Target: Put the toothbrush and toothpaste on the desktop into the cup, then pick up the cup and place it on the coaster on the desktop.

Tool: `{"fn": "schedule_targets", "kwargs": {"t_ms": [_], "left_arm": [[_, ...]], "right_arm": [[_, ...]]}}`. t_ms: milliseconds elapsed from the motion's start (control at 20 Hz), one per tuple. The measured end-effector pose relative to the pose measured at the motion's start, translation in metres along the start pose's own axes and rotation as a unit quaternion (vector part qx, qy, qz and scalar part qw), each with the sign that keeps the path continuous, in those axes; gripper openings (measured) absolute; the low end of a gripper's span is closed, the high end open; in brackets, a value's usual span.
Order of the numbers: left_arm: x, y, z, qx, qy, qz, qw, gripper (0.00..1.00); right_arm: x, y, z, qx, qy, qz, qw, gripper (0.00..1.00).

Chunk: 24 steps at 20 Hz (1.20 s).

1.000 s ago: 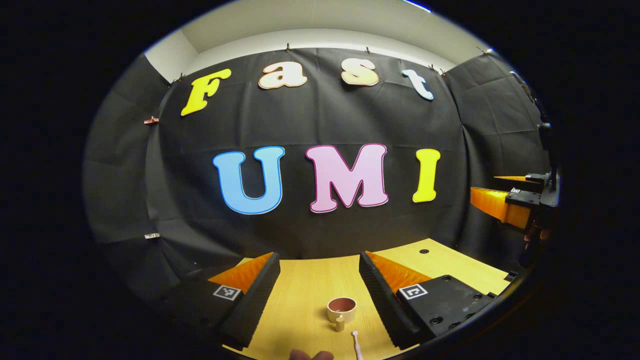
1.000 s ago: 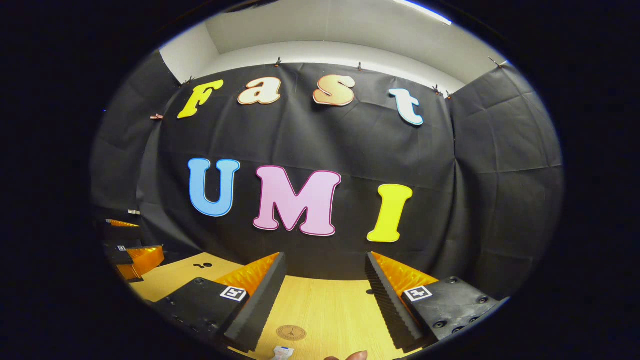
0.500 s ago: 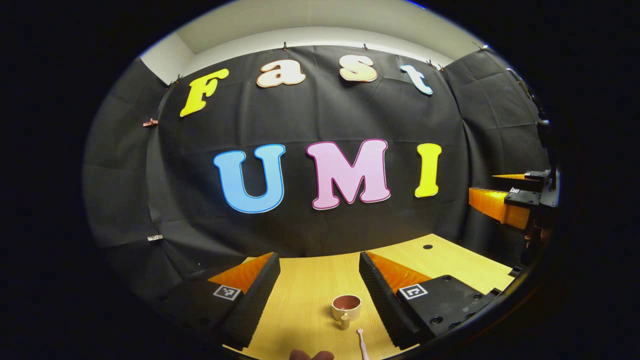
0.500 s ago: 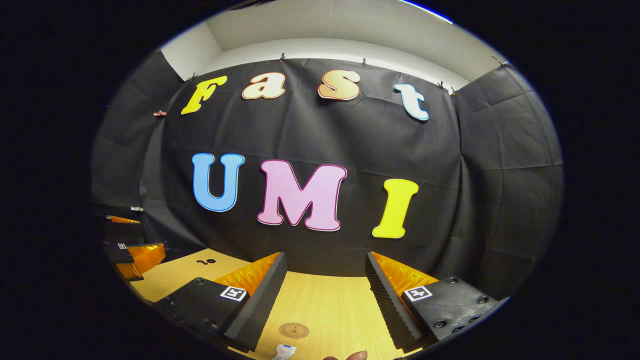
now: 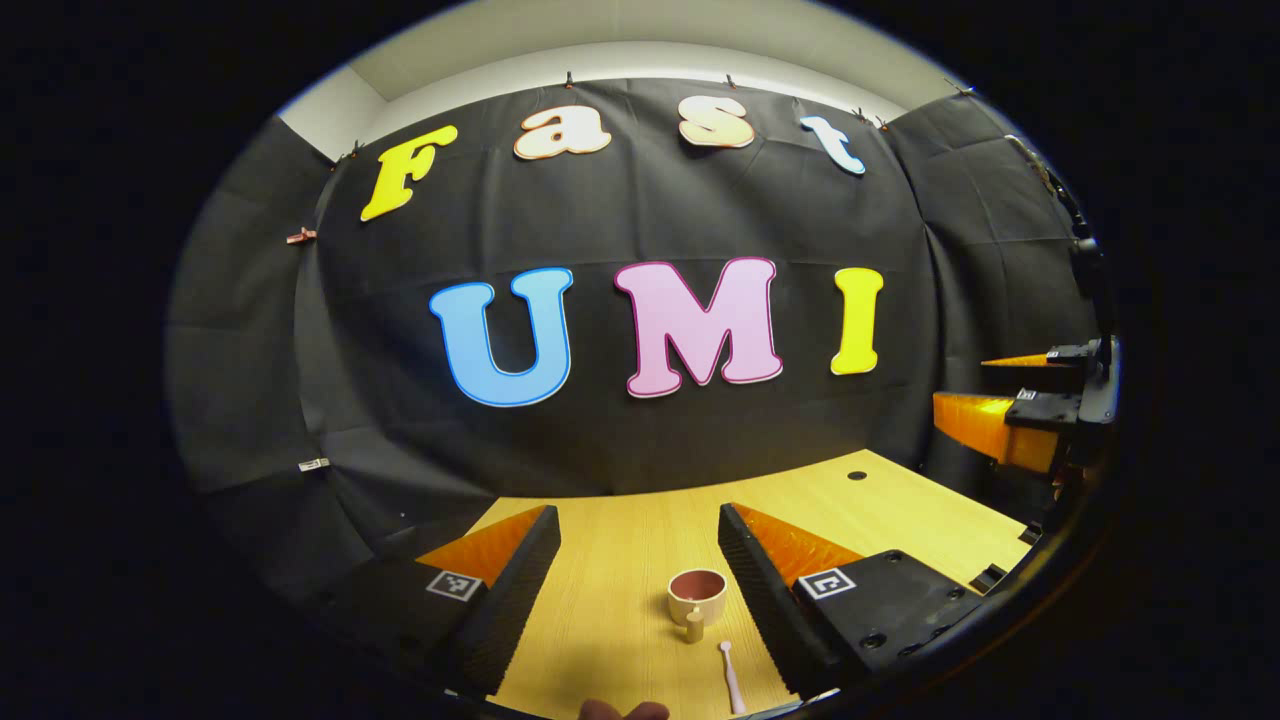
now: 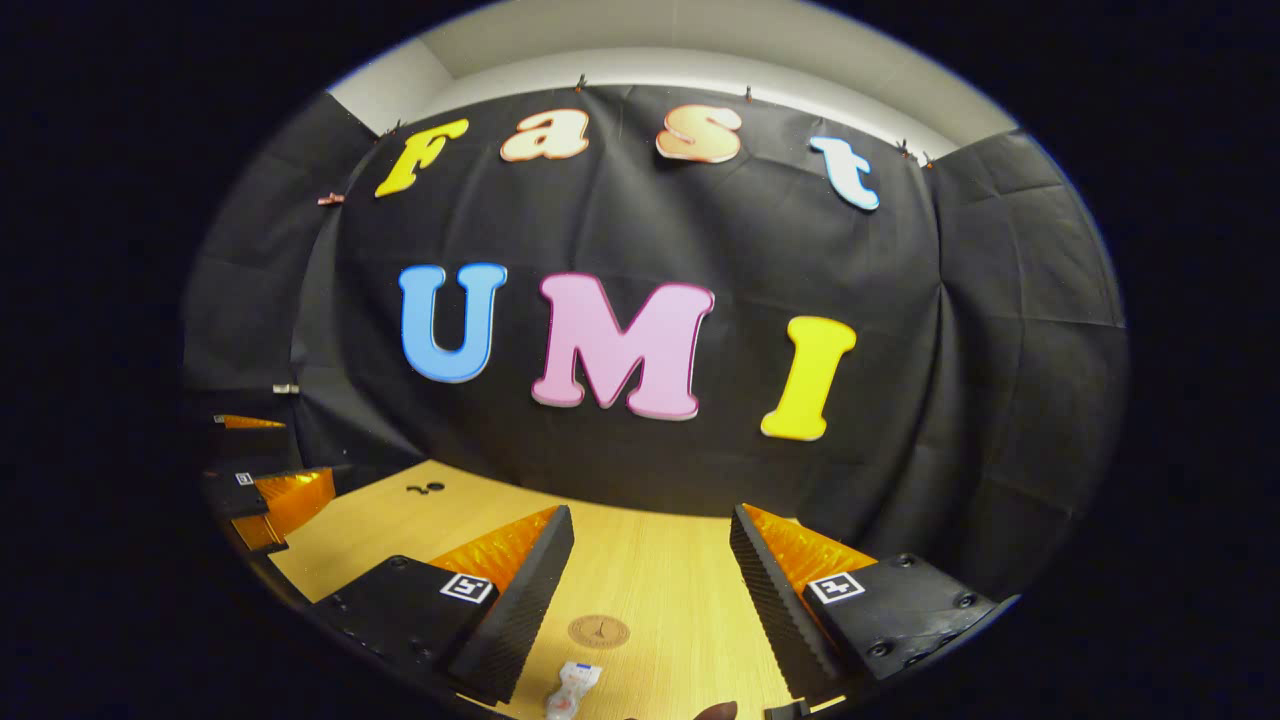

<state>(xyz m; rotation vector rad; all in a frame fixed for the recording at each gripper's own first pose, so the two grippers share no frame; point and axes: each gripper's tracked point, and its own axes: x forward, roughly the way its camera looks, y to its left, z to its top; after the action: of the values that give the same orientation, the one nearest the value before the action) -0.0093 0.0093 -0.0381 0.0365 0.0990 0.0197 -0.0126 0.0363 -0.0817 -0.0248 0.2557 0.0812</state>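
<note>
Both of your cameras have tipped downward since a second ago, so more of the pale wooden desktop [image 5: 620, 560] now shows, and the cup sits farther up between your left fingers.

Your left gripper [image 5: 638, 545] stands wide open, holding nothing and touching nothing; its two ridged, wedge-shaped fingers [image 5: 515, 590] hang above the desktop. Between them stands one small round cream cup with a reddish-brown inside [image 5: 697, 595], upright, its stubby handle turned toward you. Just on your side of the cup, a little to its right, lies one slim pale pink toothbrush [image 5: 731, 678], flat on the wood and apart from the cup. A fingertip [image 5: 622, 710] peeks in at the bottom edge.

Your right gripper [image 6: 651, 545] is likewise spread wide and empty. Beyond its tips lies one thin round tan coaster [image 6: 598, 631], flat on the desktop, marked with a faint central design. Just nearer to you than the coaster lies one small white toothpaste tube [image 6: 570, 689], flat and apart from it.

In the left gripper view, far right of the cup, your right gripper also shows [image 5: 985, 395], raised above the desktop. In the right gripper view, far left of the coaster, your left gripper shows too [image 6: 262, 470].
</note>
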Motion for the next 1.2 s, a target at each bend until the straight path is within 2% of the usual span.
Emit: {"fn": "schedule_targets", "kwargs": {"t_ms": [200, 450, 650, 950, 1050, 1200], "left_arm": [[-0.012, 0.007, -0.03, -0.001, 0.027, -0.002, 1.0, 0.99], [-0.037, 0.021, -0.07, 0.009, 0.07, 0.003, 0.997, 0.98], [-0.059, 0.033, -0.089, 0.005, 0.088, 0.016, 0.996, 0.98], [-0.074, 0.048, -0.096, -0.013, 0.097, 0.054, 0.994, 0.98], [-0.077, 0.047, -0.097, -0.018, 0.098, 0.064, 0.993, 0.99], [-0.078, 0.045, -0.1, -0.019, 0.1, 0.073, 0.992, 0.99]], "right_arm": [[-0.003, 0.024, -0.078, 0.006, 0.103, 0.012, 0.995, 0.97], [-0.009, 0.063, -0.187, -0.015, 0.226, 0.038, 0.973, 0.97], [-0.007, 0.09, -0.254, 0.014, 0.329, 0.063, 0.942, 0.96], [0.012, 0.089, -0.317, 0.027, 0.451, 0.035, 0.892, 0.87], [0.021, 0.091, -0.328, 0.029, 0.467, 0.032, 0.883, 0.83], [0.021, 0.092, -0.346, 0.031, 0.508, 0.025, 0.861, 0.75]]}}
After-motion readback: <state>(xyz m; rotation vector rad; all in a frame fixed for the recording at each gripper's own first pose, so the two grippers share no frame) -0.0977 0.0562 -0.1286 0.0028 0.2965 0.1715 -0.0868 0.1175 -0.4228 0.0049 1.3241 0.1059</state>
